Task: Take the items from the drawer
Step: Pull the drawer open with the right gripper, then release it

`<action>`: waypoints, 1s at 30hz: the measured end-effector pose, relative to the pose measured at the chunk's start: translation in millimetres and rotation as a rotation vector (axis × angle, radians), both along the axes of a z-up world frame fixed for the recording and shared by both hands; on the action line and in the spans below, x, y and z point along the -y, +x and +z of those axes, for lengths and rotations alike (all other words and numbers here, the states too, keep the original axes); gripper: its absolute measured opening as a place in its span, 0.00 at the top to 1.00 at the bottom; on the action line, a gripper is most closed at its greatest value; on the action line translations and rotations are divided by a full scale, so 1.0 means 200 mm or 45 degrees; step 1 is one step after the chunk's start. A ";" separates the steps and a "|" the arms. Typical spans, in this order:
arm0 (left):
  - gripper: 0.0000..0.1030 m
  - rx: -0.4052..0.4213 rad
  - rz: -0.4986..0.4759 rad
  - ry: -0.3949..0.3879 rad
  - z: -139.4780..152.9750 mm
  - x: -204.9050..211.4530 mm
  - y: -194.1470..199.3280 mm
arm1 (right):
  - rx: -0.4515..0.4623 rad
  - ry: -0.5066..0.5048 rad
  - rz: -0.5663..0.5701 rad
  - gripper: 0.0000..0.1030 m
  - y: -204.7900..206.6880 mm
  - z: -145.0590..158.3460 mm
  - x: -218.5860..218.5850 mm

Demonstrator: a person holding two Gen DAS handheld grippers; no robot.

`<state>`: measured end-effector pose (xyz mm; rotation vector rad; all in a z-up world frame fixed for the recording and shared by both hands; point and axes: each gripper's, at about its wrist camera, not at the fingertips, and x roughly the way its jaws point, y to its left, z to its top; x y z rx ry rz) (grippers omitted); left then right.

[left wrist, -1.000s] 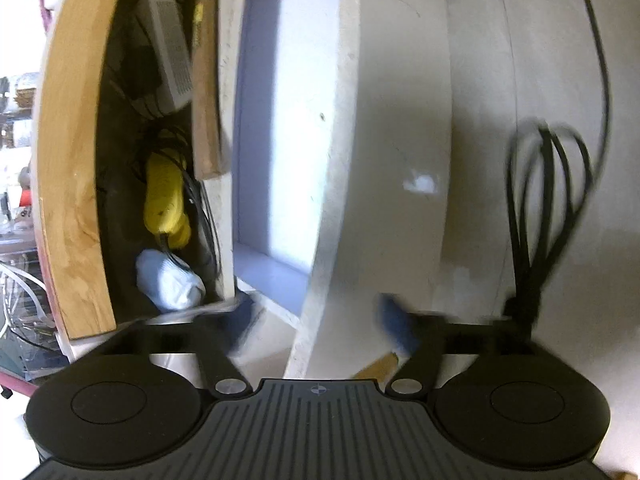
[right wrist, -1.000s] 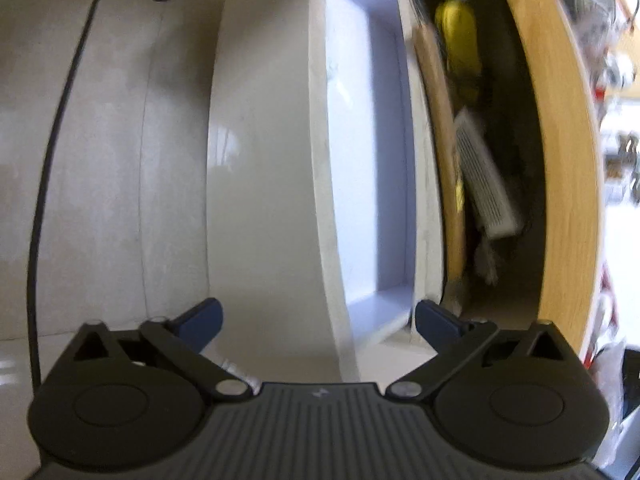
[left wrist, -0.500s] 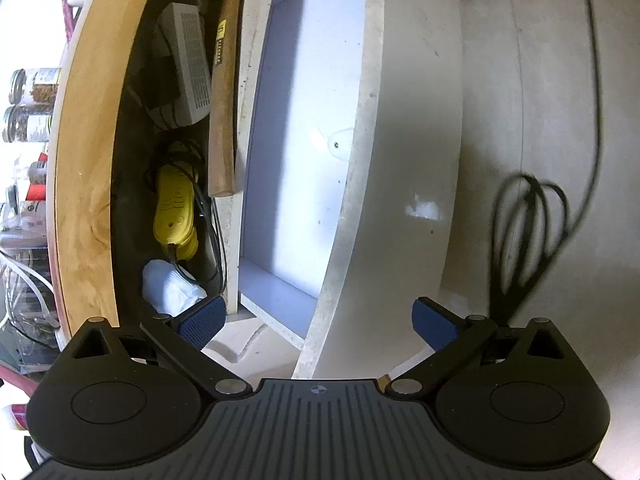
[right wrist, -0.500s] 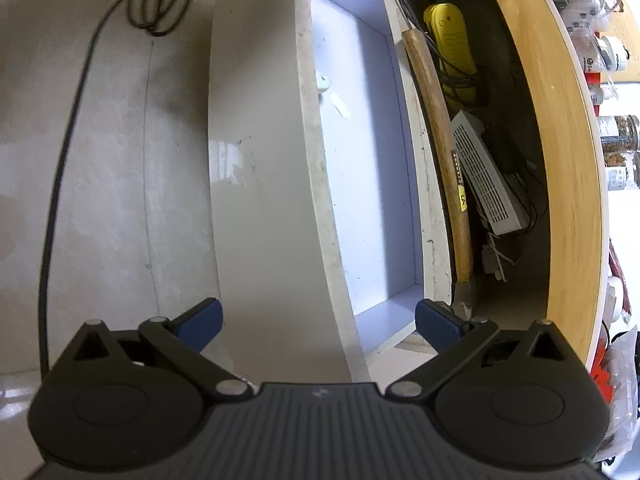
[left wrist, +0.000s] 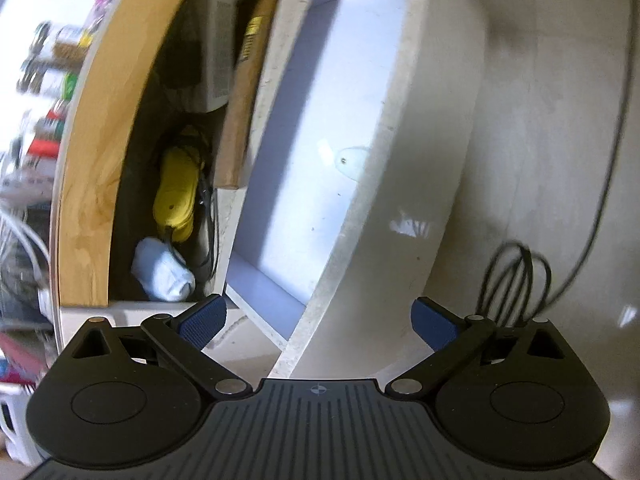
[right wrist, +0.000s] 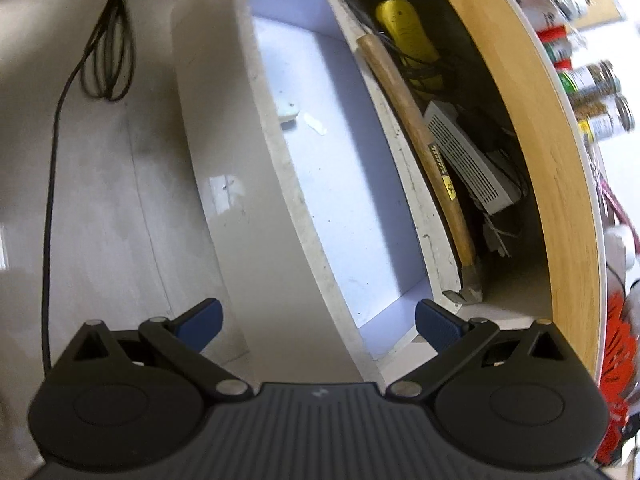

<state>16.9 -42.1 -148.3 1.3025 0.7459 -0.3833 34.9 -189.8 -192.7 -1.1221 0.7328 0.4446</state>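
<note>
Pale floor [right wrist: 120, 208] is seen on the left, a black cable [right wrist: 108, 60] coiled there. The open white drawer [right wrist: 344, 184] sits centre, hammer [right wrist: 420, 136] along its right. Left tongs [left wrist: 318, 322] and right tongs [right wrist: 318, 322] are held apart, gripping nothing.

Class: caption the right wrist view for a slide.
Open right gripper above the pulled-out drawer; hammer lies behind it.

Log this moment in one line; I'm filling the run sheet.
phase: approach | left tool: open | right tool: open | drawer: open | hammer: untouched
</note>
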 end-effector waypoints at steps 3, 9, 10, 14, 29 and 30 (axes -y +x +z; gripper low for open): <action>0.01 0.017 0.087 -0.095 0.05 0.01 0.02 | -0.011 0.074 -0.071 0.00 0.04 0.02 -0.01; 0.01 -0.009 0.283 -0.301 0.15 0.01 0.05 | -0.037 0.270 -0.274 0.00 0.17 0.13 0.00; 0.01 -0.012 0.309 -0.324 0.16 0.01 0.06 | -0.042 0.305 -0.312 0.00 0.20 0.18 0.04; 0.01 -0.027 0.453 -0.473 0.22 -0.02 0.08 | -0.045 0.458 -0.480 0.00 0.18 0.32 0.08; 0.02 -0.027 0.850 -0.955 0.32 -0.13 0.17 | -0.099 0.830 -0.842 0.00 0.05 0.53 0.11; 0.02 -0.024 0.872 -0.964 0.33 -0.13 0.18 | -0.102 0.853 -0.865 0.00 0.05 0.54 0.12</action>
